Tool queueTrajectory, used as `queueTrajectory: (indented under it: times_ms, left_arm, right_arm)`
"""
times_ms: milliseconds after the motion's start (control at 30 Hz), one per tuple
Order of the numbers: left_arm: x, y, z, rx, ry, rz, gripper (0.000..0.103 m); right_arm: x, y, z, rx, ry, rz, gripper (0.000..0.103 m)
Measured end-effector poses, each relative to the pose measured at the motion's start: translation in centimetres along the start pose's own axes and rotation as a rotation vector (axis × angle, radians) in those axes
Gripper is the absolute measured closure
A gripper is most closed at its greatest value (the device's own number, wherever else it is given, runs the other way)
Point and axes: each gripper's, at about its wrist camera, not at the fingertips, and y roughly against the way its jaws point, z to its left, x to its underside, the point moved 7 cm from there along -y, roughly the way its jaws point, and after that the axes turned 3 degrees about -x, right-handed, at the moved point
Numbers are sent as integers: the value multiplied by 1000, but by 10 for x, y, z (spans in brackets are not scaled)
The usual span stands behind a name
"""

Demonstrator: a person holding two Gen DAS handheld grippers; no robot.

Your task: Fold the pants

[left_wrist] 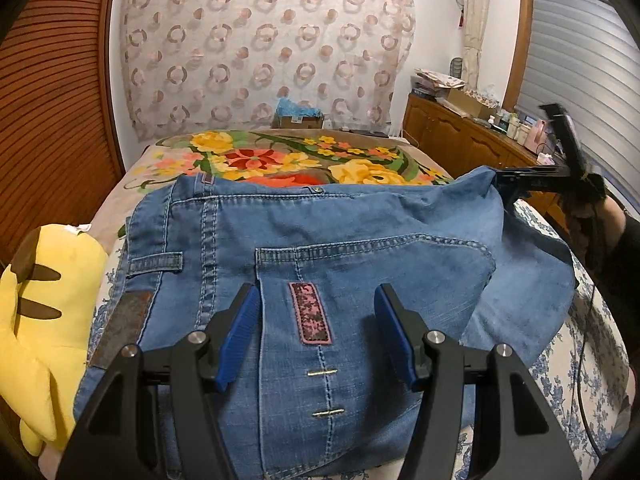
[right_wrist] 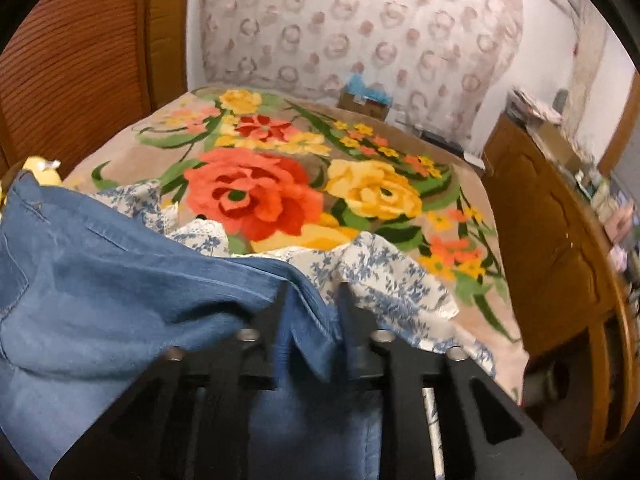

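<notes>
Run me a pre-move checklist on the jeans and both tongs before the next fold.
1. Left tongs free of cloth: ok, jaws open over the back pocket, nothing between them.
2. Right tongs have cloth: ok, a denim edge sits between the jaws; firm pinch: cannot tell, view is blurred.
3. Jeans lying flat: not ok, the right side is lifted and wrinkled.
4. Yellow plush clear of the jeans: not ok, it sits against their left edge.
5. Blanket ahead free for the fold: ok.
</notes>
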Motion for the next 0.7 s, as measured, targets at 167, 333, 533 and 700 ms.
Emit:
queueTrajectory:
  times_ms: [167,333,533,700]
  left_arm:
    - [1,0,1,-1,-1,1,44]
    - [1,1,1,0,-2,0,44]
    - [1,0,0,-1,-1,1,44]
    - [2,1,-3,8,2,5,44]
  right_arm:
    - [24,33,-5,-23,-62,-10,56]
    - [67,60,-3,-40,-90,35,56]
    - [118,75,-10,-20,-154,87,55]
    - [137,72,-15,-67,-245,130,47]
